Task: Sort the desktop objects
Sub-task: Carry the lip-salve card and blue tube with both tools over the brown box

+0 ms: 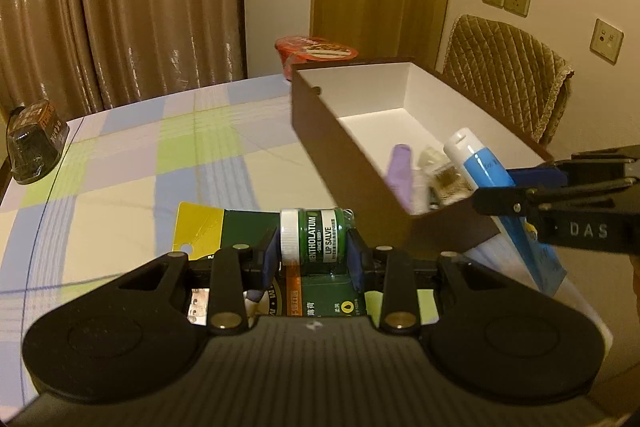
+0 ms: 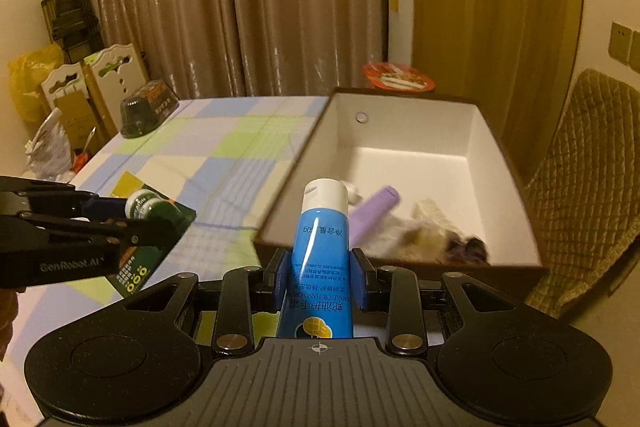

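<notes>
Two items held, one per gripper, both near the open box [image 1: 316, 131].

Left: left gripper [image 1: 314, 255], jaws closed on the lip salve [image 1: 316, 239]. A small green jar with a white cap, lying sideways between the blue pads, sealed on a green and yellow card [image 1: 200, 231]. It hangs above the checked tablecloth [image 1: 120, 167], just beside the box's near corner.

Right: right gripper [image 2: 320, 281], jaws closed on the hand cream [image 2: 322, 247]. A blue tube with a white cap, cap pointing forward, over the box's near wall.

Box: brown outside, white inside. It already holds a lilac tube [image 2: 374, 213] and some pale, blurred oddments at the near end; the far end is bare.

Handling, as a judgement: carry each item clear over the rim before letting go. The card is wide and could catch the wall, so lead with the jar. Release the tube low, toward the bare end, so it does not roll onto the others. Keep the two grippers apart.
</notes>
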Motion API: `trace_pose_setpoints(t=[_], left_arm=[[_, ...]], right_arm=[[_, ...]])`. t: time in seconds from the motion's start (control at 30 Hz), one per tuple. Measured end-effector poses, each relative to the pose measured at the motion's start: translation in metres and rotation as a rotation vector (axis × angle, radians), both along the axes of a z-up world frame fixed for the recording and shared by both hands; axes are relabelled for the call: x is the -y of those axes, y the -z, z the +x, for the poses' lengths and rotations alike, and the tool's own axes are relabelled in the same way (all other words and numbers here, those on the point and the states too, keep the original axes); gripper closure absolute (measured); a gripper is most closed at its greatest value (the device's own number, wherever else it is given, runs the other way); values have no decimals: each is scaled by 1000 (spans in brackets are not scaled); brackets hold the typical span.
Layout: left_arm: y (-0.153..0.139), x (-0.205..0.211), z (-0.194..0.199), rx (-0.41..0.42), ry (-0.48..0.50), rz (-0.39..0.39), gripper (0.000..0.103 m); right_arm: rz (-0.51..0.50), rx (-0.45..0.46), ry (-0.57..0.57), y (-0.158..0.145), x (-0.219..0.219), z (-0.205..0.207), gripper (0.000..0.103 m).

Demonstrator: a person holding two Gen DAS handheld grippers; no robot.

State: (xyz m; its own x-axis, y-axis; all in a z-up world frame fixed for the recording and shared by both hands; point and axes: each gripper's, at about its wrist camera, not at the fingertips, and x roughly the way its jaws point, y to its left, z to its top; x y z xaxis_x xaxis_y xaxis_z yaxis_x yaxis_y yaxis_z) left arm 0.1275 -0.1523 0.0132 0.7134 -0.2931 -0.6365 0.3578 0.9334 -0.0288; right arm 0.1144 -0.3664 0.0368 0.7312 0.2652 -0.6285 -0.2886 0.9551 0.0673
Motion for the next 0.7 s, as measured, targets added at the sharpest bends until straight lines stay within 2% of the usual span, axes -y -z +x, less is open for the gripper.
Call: trace_pose_setpoints(t=[0.13,0.33,0.7], left_arm=[[-6,30,-17,-4,2,0,73],[-11,59,-23,-6,63,9,73],[-10,74,-26,-21,152,-15,73]], right_arm=[[1,-1,31,-1,28,-13,72],[-7,-4,124,-2,53,-25,72],[-31,0,197,-12,61,-37,71]])
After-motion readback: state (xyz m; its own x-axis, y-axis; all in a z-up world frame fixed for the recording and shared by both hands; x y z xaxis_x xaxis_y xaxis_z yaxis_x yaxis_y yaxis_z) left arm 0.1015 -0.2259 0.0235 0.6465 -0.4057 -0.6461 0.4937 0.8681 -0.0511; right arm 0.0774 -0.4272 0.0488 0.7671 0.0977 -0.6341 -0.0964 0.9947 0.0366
